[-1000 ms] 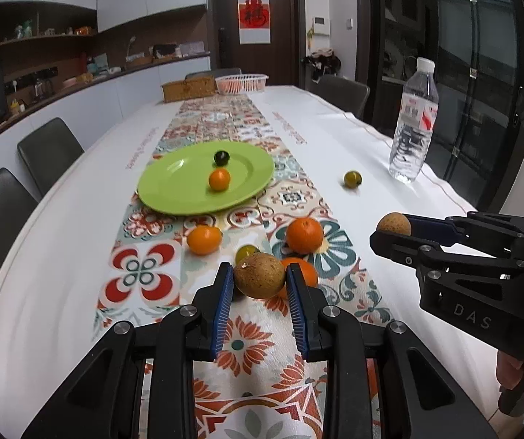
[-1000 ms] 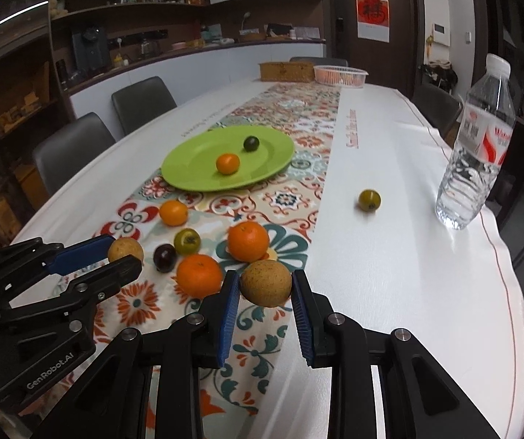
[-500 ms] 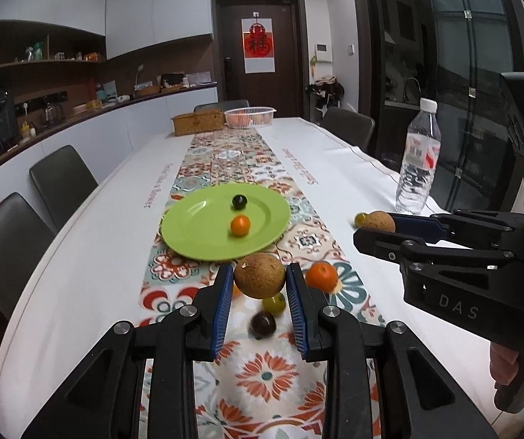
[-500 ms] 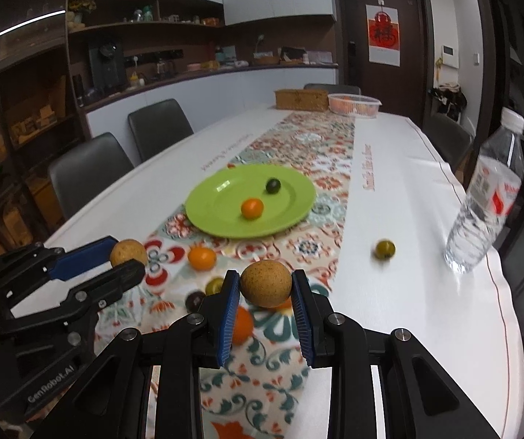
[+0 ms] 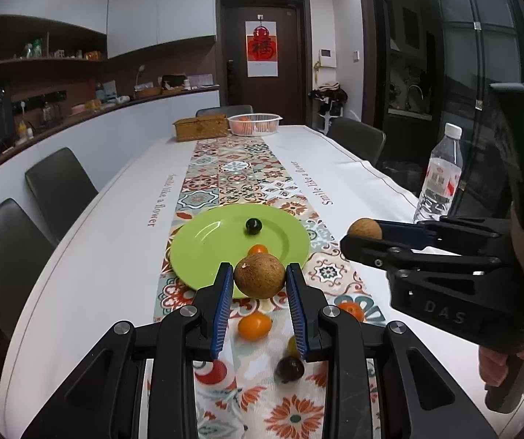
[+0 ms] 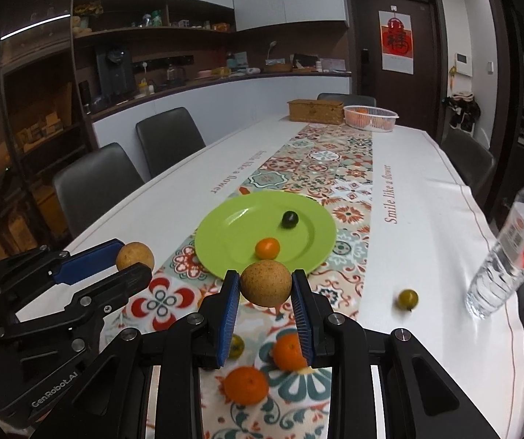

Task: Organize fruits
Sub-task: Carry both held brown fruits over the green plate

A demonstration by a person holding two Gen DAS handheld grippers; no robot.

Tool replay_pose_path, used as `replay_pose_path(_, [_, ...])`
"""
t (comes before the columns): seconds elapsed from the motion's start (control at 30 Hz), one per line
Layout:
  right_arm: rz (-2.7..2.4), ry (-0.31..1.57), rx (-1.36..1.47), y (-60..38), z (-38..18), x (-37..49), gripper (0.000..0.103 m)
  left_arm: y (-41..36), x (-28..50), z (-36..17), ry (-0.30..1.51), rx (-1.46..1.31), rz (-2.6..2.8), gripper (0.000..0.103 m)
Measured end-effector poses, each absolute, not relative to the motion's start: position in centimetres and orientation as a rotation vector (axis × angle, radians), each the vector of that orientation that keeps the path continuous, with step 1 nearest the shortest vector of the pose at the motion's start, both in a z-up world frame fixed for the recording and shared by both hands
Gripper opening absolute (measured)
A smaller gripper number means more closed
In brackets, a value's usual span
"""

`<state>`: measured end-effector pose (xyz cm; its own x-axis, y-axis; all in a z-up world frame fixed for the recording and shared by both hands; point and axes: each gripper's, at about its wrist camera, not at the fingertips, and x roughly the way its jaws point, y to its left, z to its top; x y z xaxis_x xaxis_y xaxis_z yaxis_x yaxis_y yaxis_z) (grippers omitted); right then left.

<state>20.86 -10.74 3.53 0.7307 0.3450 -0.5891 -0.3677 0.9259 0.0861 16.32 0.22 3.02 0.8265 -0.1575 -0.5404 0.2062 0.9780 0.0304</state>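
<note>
"Smile like a flower" tablecloth (image 6: 426,212), "DAS" right gripper (image 5: 366,236)

Both tools are matte black plastic. The left gripper (image 5: 260,294) has two angular fingers lined with ribbed blue pads (image 5: 221,305), with round silver screws at the linkage joints behind them. Its side shell, seen from the right wrist camera, carries white "GenRobot.AI" lettering. The right gripper (image 6: 266,305) is built the same way, with blue ribbed pads (image 6: 229,314) and silver screws; its flank is embossed "DAS" and a small green light glows on the housing above. Bare skin of the person's hand (image 5: 496,369) shows at its handle
</note>
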Motion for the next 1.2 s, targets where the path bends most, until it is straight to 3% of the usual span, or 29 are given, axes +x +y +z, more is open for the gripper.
replay_pose_path(0.53, [0.391,0.676,-0.101,-8.4,3.7,28.3,0.030,2.0,24.6,2.7,0.633,0.096,-0.189,0.029])
replay_pose_path(1.2, [0.401,0.845,-0.140,-6.7,-1.9,37.9,0.030,3.1,34.3,-3.0,0.827,0.106,-0.195,0.029])
